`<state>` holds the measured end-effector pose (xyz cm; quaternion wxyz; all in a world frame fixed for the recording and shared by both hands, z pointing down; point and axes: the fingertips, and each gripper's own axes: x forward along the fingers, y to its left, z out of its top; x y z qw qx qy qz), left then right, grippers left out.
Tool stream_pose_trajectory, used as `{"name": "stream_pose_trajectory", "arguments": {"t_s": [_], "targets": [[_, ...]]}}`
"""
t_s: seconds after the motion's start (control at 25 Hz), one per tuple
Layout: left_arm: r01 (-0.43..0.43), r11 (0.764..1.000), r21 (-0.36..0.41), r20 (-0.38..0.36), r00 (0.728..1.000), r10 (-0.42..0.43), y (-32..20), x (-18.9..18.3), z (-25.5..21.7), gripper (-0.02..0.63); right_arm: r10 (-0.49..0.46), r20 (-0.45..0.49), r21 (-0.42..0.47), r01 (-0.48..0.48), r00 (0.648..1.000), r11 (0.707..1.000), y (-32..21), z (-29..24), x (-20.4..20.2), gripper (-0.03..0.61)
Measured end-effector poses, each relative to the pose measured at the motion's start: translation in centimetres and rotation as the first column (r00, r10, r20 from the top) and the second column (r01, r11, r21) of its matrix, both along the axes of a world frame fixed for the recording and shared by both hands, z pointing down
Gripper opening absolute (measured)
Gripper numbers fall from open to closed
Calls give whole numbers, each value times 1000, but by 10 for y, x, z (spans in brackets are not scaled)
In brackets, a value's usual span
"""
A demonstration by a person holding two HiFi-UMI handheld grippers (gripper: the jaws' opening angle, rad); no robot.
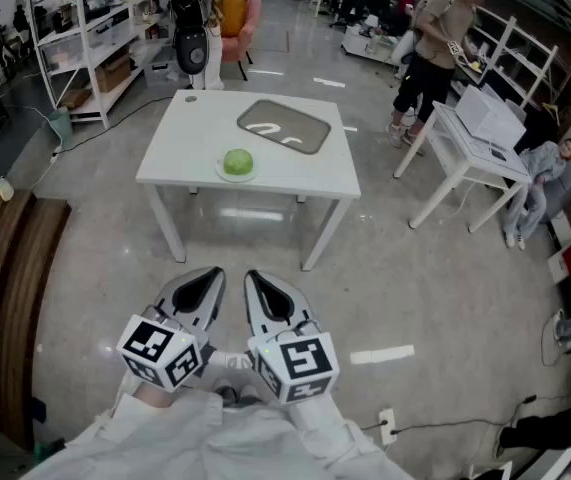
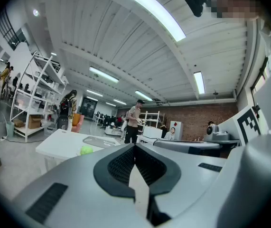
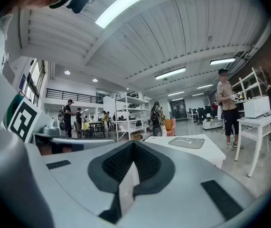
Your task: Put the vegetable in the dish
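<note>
A round green vegetable (image 1: 238, 162) sits near the front edge of a white table (image 1: 185, 138), far ahead of me. Behind it and to the right lies a flat grey dish (image 1: 285, 126). My left gripper (image 1: 201, 290) and right gripper (image 1: 270, 296) are held side by side close to my body, well short of the table. Both are shut with nothing in them. The left gripper view shows its closed jaws (image 2: 135, 161), with the vegetable (image 2: 86, 150) and dish (image 2: 99, 140) small in the distance. In the right gripper view the dish (image 3: 186, 142) appears beyond the closed jaws (image 3: 131, 164); the vegetable is hidden.
Bare floor lies between me and the table. A person (image 1: 435, 48) stands at the back right beside a second white table (image 1: 475, 153). White shelves (image 1: 85, 28) line the left, a wooden bench (image 1: 5, 288) runs along the near left, and a floor socket (image 1: 387, 426) with cable lies near right.
</note>
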<state>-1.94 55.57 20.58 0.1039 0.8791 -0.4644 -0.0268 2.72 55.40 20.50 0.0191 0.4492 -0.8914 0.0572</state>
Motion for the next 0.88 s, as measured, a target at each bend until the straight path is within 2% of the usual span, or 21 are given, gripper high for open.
{"name": "stream_pose_trajectory", "arguments": {"t_s": [0.56, 0.8, 0.88], "targets": [[-3, 1000, -1, 14, 1000, 3, -11, -1, -1, 8, 8, -14, -13, -8, 1000, 1000, -8, 4, 2, 12], [-15, 1000, -4, 15, 1000, 15, -9, 4, 0, 8, -1, 84, -26, 3, 996, 1000, -6, 2, 8, 12], [-17, 1000, -10, -2, 1000, 17, -8, 5, 2, 8, 2, 82, -34, 0, 997, 999, -5, 6, 12, 12]]}}
